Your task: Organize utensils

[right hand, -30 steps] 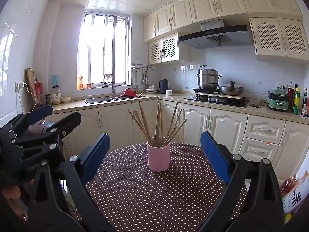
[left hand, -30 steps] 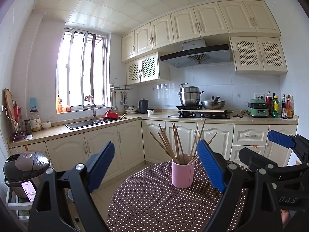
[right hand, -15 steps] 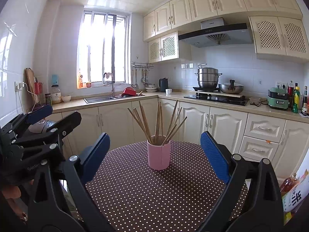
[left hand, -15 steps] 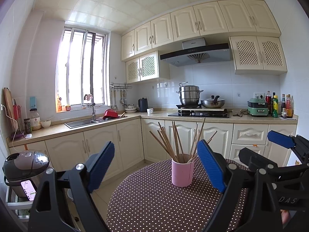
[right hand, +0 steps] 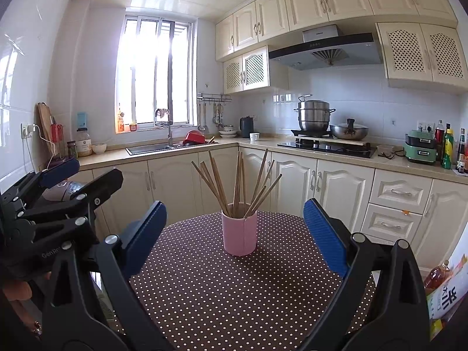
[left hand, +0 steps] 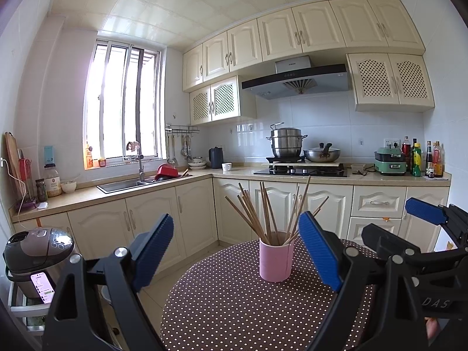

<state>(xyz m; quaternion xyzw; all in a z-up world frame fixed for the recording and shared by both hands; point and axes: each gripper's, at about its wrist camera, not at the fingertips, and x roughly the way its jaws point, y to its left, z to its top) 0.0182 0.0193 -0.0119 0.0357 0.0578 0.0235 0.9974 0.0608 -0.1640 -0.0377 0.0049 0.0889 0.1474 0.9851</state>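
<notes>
Nothing has shifted since before. Both the left gripper (left hand: 235,248) and right gripper (right hand: 234,234) hover with fingers spread, empty, before the pink cup (right hand: 239,231) of chopsticks (right hand: 239,181).

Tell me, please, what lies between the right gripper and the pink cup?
Only bare dotted tablecloth between right gripper and pink cup, per the right wrist view.

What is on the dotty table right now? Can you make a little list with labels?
table: round, brown cloth with white dots
cup: pink cup, upright near the table's far edge
inside cup: wooden chopsticks, fanned out
left hand-held gripper: open, empty
right hand-held gripper: open, empty
touching cup: neither gripper
</notes>
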